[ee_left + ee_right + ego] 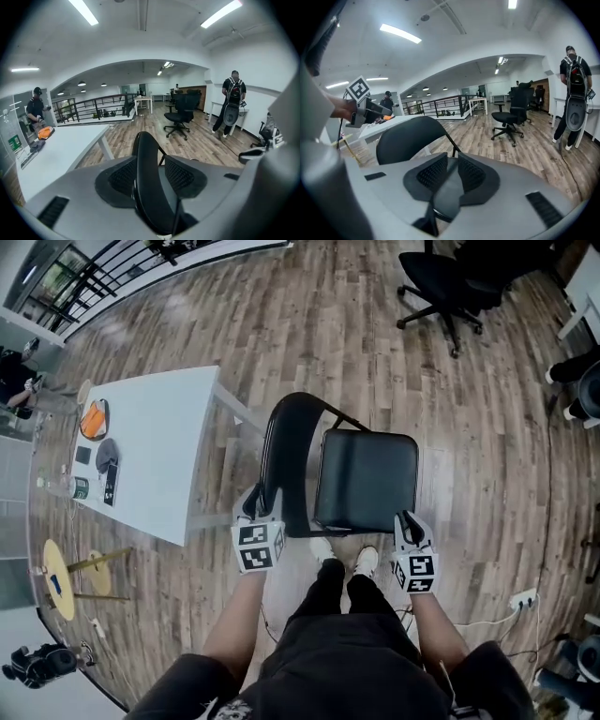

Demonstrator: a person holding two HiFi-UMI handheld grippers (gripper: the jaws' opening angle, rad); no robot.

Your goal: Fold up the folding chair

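The black folding chair stands open on the wood floor just in front of my feet. From above, its curved backrest [270, 451] is on the left and its padded seat [367, 476] on the right. My left gripper [260, 505] is at the backrest's near end. In the left gripper view the backrest [146, 154] runs between the pads [123, 176] with a gap at the right pad, so the left gripper [151, 174] is open. My right gripper [407, 521] is at the seat's front right corner. Its jaws [452, 171] stand only slightly apart, with the seat edge [445, 199] in the gap.
A white table [159, 446] with small items stands close on the chair's left. A black office chair [450, 282] is farther off. A person with a bag [232, 101] stands by the right wall. A power strip [523, 599] lies at my right.
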